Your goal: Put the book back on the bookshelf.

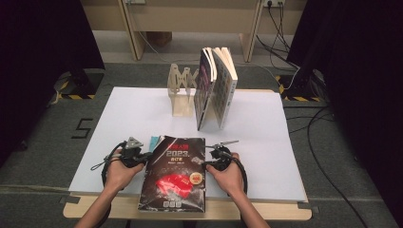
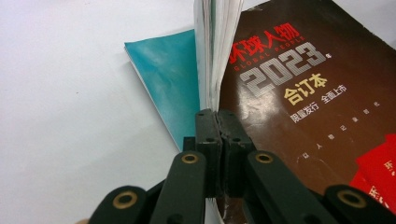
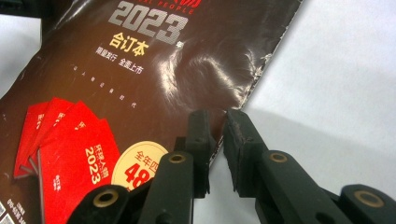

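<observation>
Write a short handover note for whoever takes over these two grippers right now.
Left gripper: shut on the left edge of the dark 2023 magazine, pinching cover and pages.
Right gripper: jaws straddle the magazine's right edge, which appears gripped.
Magazine: at the table's near edge, partly over a teal booklet.
Wooden rack: far side; two books stand right of it.
Done: both edges taken.
Left, probably: lift it and stand it by the books.

The magazine (image 1: pixel 174 175) lies on the near part of the white sheet (image 1: pixel 266 156) covering the table (image 1: pixel 266 212), its near edge past the sheet's edge. The left gripper (image 1: pixel 143 158) is at its left edge, the right gripper (image 1: pixel 207 164) at its right. Behind stands the wooden rack (image 1: pixel 181 92), with upright books (image 1: pixel 216 88) just right of it
</observation>
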{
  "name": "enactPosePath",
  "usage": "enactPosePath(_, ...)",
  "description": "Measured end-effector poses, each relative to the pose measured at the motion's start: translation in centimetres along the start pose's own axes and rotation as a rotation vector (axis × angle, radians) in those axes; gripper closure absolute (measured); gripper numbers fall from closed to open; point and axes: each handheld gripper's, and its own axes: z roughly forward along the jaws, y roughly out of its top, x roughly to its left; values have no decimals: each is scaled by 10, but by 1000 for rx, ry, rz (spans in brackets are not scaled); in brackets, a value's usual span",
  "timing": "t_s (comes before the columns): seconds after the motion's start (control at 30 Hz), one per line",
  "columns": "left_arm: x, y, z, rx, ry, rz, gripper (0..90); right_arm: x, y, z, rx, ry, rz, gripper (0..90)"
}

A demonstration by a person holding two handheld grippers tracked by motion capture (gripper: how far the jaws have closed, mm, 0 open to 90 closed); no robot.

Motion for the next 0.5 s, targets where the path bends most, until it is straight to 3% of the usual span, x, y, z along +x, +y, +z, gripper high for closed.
enactPosePath(0.13,1,-1,-1,-1,-5,-7,873,0,-2,-1,8,7,-2,800)
enactPosePath(0.23,5,-1,-1,2,-22,-51,831,-3,0,-1,13,40,20,758)
enactPosePath(0.37,10,0,-1,-16,-22,-94,716,-10,8,-3,-36,22,41,697)
enactPosePath(0.5,13,6,-3,-48,22,-87,611,-18,19,-5,-93,-8,70,674)
